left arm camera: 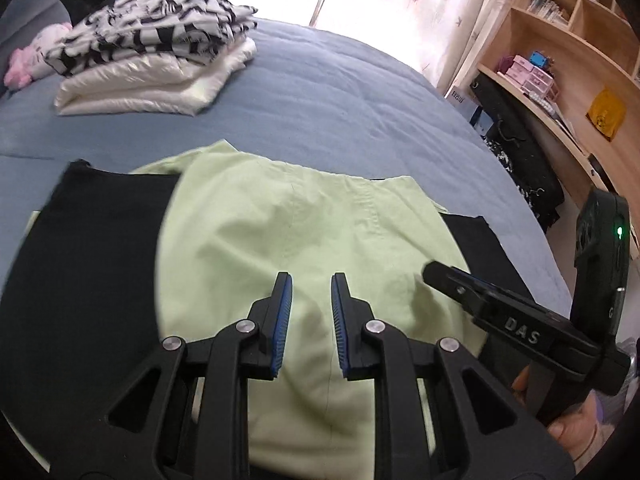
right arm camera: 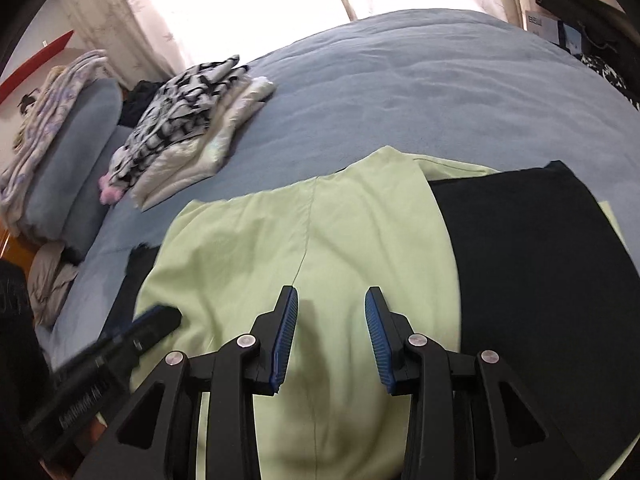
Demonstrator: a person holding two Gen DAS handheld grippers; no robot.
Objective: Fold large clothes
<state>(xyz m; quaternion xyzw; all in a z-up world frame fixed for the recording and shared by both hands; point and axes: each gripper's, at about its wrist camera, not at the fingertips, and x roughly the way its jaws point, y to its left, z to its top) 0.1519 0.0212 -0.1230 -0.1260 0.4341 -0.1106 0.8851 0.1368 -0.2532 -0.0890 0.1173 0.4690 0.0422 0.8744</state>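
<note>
A pale green garment (left arm camera: 280, 248) lies folded across a black garment (left arm camera: 92, 264) at the near edge of the blue bed (left arm camera: 340, 92). Both hand-held grippers hang above the green cloth with nothing between their pads — the left hand-held gripper (left arm camera: 311, 312) stands slightly apart, the right hand-held gripper (right arm camera: 331, 332) somewhat wider. Farther back on the bed sits a stack of folded clothes (left arm camera: 156, 56), a black-and-white patterned piece on top.
</note>
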